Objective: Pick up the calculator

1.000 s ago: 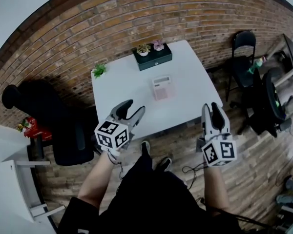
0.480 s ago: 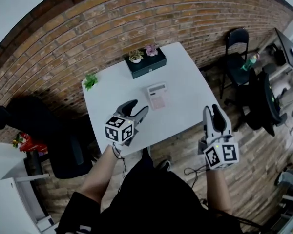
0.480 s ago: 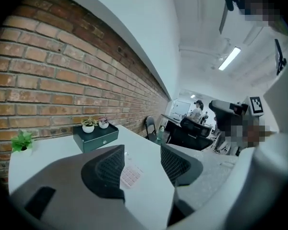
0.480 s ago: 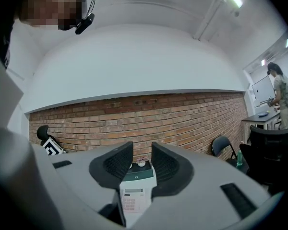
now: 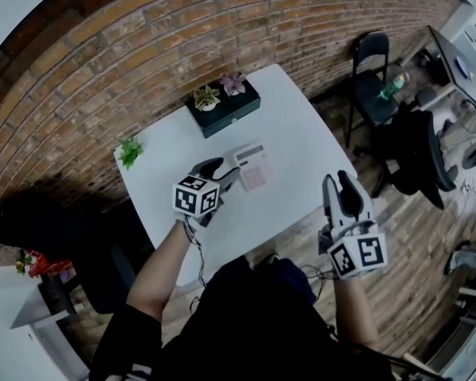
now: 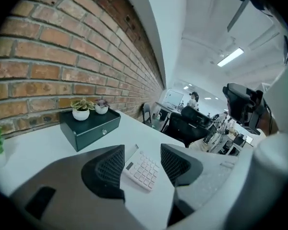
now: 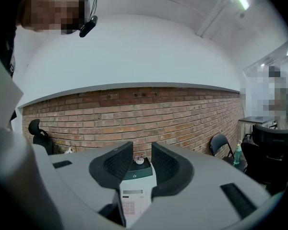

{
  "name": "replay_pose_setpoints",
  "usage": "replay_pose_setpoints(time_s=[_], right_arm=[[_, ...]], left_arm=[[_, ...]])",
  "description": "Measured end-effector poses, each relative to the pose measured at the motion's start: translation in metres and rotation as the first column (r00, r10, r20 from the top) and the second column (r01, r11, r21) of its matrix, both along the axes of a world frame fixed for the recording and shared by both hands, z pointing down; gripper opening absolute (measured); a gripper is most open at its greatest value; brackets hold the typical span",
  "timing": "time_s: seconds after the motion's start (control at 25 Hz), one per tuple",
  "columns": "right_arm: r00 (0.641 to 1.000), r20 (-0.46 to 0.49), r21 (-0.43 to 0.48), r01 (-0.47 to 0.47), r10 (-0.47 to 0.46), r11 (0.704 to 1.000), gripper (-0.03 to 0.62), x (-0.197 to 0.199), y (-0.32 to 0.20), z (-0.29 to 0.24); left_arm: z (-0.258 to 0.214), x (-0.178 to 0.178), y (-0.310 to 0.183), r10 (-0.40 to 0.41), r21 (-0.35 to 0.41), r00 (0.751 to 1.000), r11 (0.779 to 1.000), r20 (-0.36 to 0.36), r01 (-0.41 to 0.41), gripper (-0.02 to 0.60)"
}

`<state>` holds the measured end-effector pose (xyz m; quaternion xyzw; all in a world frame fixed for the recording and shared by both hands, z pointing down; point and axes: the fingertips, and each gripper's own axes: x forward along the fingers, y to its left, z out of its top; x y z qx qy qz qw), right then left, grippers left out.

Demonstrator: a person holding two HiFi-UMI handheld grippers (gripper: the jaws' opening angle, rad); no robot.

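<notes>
Now: calculator (image 5: 252, 167) lying flat mid-table (image 5: 293, 145), untouched. Left gripper (image 5: 222, 171) hovering just beside it, jaws standing apart, empty. Right gripper (image 5: 338, 182) hanging off table's near edge, jaws apart, holding nothing.

Risk, judging: thin flat body offering little edge. Jaws coming down skewed likely pushing it along smooth top, or clipping one corner and slipping.

Counting: one calculator, two grippers, one dark box (image 5: 222, 111), two potted plants (image 5: 206, 98) sitting on it, one green sprig (image 5: 129, 151).
</notes>
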<state>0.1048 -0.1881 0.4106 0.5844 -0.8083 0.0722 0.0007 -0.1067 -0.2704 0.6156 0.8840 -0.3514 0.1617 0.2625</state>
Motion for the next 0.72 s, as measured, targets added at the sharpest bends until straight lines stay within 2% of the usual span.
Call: replay_pose_setpoints(time_s=[0.16,0.4,0.72], right_arm=[[1.000,0.014,-0.049,0.000,0.000,0.999,0.124,0.002,-0.013,0.020],[0.999,0.034,-0.116,0.035,-0.031,0.993,0.121,0.014,-0.022,0.051],[0.995,0.100,-0.178,0.015,0.003,0.984,0.114,0.044,-0.030,0.078]], left_arm=[[0.032,-0.001,-0.018,0.010,-0.079,1.000,0.997,0.004,-0.010,0.232],[0.075,0.008,-0.042,0.026,-0.146,0.997,0.989,0.070,-0.016,0.232],[0.116,0.032,-0.069,0.063,-0.242,0.994,0.969,0.086,-0.040,0.232]])
